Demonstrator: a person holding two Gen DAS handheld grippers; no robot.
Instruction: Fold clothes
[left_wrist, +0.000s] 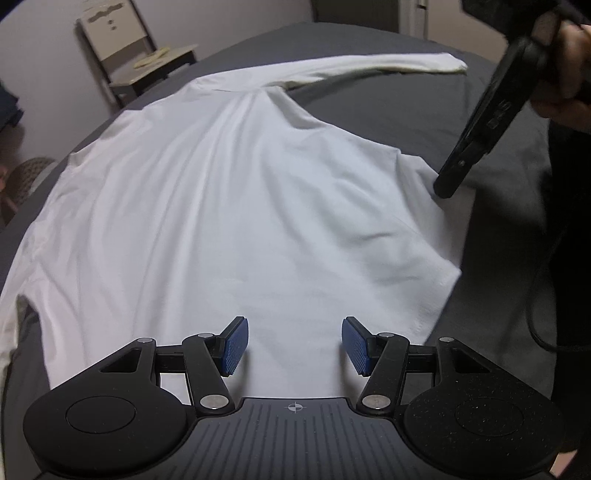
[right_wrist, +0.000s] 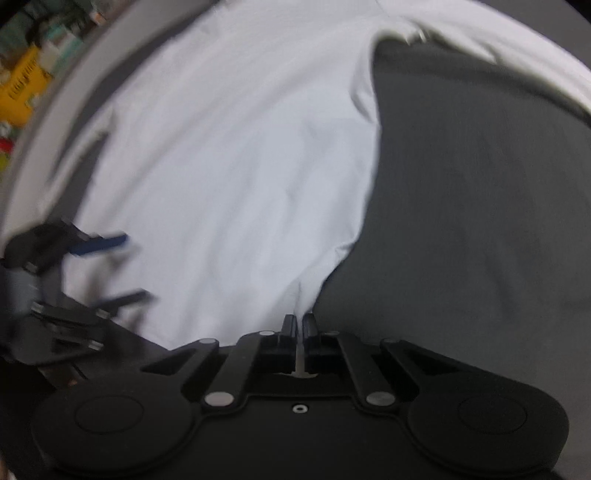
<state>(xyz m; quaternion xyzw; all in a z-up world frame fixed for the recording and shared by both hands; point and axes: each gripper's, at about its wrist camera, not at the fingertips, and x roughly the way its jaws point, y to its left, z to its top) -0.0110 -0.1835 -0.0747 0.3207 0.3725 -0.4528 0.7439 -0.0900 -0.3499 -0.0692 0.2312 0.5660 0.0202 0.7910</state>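
A white long-sleeved shirt (left_wrist: 229, 206) lies spread on a dark grey bed (left_wrist: 413, 107), one sleeve (left_wrist: 376, 68) stretched toward the far right. My left gripper (left_wrist: 294, 345) hovers open just above the shirt's near part, blue pads (left_wrist: 234, 347) wide apart with only cloth below them. My right gripper (left_wrist: 448, 186) touches the shirt's right edge, held by a hand. In the right wrist view the right gripper (right_wrist: 299, 323) is shut on a pinch of the white shirt (right_wrist: 236, 158) at its edge. The left gripper (right_wrist: 110, 266) shows blurred at the left there.
A wooden chair (left_wrist: 133, 55) with a cloth on its seat stands beyond the bed's far left edge. Bare grey sheet (right_wrist: 480, 206) lies to the right of the shirt. A black cable (left_wrist: 539, 317) hangs by the person's dark clothing at right.
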